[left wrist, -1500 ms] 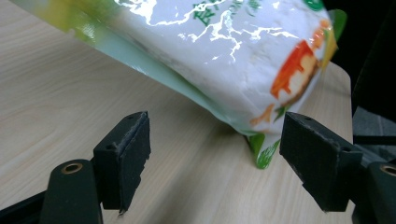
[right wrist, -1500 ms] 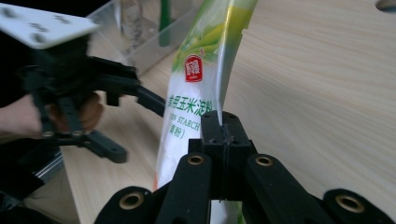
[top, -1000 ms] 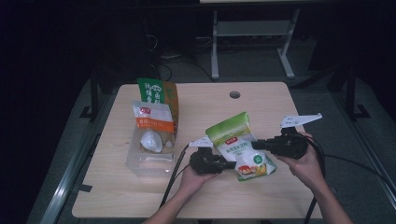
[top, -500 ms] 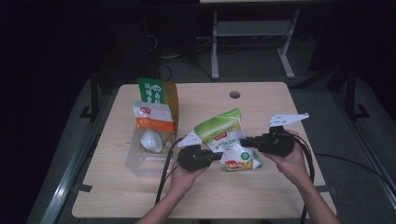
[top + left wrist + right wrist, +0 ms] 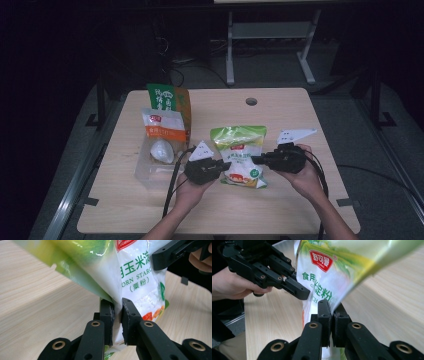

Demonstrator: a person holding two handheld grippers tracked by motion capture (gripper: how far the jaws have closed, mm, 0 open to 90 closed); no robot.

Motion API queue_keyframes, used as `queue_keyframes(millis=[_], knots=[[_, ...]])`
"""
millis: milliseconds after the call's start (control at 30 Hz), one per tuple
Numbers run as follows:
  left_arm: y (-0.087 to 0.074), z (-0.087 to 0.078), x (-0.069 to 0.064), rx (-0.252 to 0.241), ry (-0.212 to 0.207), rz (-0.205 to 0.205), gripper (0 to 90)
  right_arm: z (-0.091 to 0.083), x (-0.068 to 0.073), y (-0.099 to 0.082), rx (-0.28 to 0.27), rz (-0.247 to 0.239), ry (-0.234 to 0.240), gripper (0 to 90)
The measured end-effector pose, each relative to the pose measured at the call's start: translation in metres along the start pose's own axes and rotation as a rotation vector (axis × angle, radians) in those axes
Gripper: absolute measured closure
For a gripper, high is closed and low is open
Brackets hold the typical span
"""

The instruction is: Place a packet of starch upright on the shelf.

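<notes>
A green and white corn starch bag [image 5: 240, 152] is held just above the wooden table [image 5: 300, 210] between both grippers. My left gripper [image 5: 222, 166] grips the bag's left edge. In the left gripper view the jaws [image 5: 117, 305] have just been closing, and the bag's [image 5: 140, 282] folded edge is pinched between the pads. My right gripper [image 5: 257, 159] holds the right edge. In the right gripper view its jaws [image 5: 332, 307] have just been opening a little, with the bag's [image 5: 322, 277] thin edge still squeezed between them.
A green and orange box [image 5: 170, 101] stands at the back left, with an orange and white pouch [image 5: 162, 127] in front of it. A clear plastic container [image 5: 152, 172] with a white round lump [image 5: 161, 150] sits left of my left hand. A cable hole [image 5: 251, 101] is at the far edge.
Both hands have shifted left and the bag has swung from a tilt to facing up, its top pointing away. The left jaws have closed onto its left edge.
</notes>
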State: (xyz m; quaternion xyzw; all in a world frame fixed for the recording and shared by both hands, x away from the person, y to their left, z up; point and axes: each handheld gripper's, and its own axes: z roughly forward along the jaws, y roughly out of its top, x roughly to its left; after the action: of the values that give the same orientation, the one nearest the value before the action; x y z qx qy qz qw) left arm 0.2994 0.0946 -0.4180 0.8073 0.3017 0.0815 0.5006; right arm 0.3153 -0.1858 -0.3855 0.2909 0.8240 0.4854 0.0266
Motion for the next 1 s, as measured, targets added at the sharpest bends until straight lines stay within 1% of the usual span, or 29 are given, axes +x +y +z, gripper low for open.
queue_keyframes(millis=[33, 100, 167, 233, 333, 367, 433, 567, 633, 733, 867, 900, 1000], knots=[[0.000, 0.001, -0.002, 0.002, -0.002, 0.007, 80.6, 0.001, 0.000, -0.001, 0.002, 0.002, 0.004, 84.5], [0.000, 0.001, -0.005, 0.018, 0.007, 0.044, 80.6, 0.003, 0.000, -0.004, 0.018, -0.001, 0.010, 82.6], [-0.001, 0.002, -0.006, 0.028, 0.006, 0.056, 80.6, 0.005, 0.001, -0.005, 0.033, -0.004, 0.007, 81.3], [-0.001, 0.002, -0.006, 0.027, 0.004, 0.054, 80.6, 0.005, 0.000, -0.007, 0.041, -0.002, 0.019, 78.0], [-0.001, 0.003, -0.007, 0.028, 0.003, 0.056, 80.6, 0.007, 0.000, -0.009, 0.069, -0.006, 0.025, 72.3], [-0.001, 0.003, -0.007, 0.027, 0.004, 0.056, 80.6, 0.008, 0.000, -0.009, 0.069, -0.004, 0.031, 70.6], [-0.001, 0.003, -0.007, 0.027, 0.004, 0.056, 80.6, 0.009, 0.000, -0.009, 0.068, -0.011, 0.035, 69.9], [-0.001, 0.003, -0.009, 0.030, 0.002, 0.066, 80.5, 0.012, -0.001, -0.009, 0.082, 0.000, 0.044, 66.8], [-0.001, 0.003, -0.010, 0.030, 0.005, 0.071, 80.5, 0.014, 0.000, -0.009, 0.091, 0.000, 0.038, 67.8], [-0.002, 0.001, -0.010, 0.027, 0.004, 0.069, 80.3, 0.016, 0.001, -0.008, 0.097, -0.010, 0.020, 74.0], [-0.003, -0.002, -0.009, 0.021, 0.012, 0.065, 78.0, 0.016, 0.002, -0.006, 0.112, -0.005, 0.025, 83.9], [-0.004, -0.004, -0.010, 0.020, 0.017, 0.073, 77.4, 0.015, 0.003, -0.006, 0.113, -0.006, 0.027, 85.2], [-0.005, -0.008, -0.012, 0.016, 0.022, 0.078, 74.8, 0.013, 0.005, -0.004, 0.120, -0.007, 0.023, 87.8]])
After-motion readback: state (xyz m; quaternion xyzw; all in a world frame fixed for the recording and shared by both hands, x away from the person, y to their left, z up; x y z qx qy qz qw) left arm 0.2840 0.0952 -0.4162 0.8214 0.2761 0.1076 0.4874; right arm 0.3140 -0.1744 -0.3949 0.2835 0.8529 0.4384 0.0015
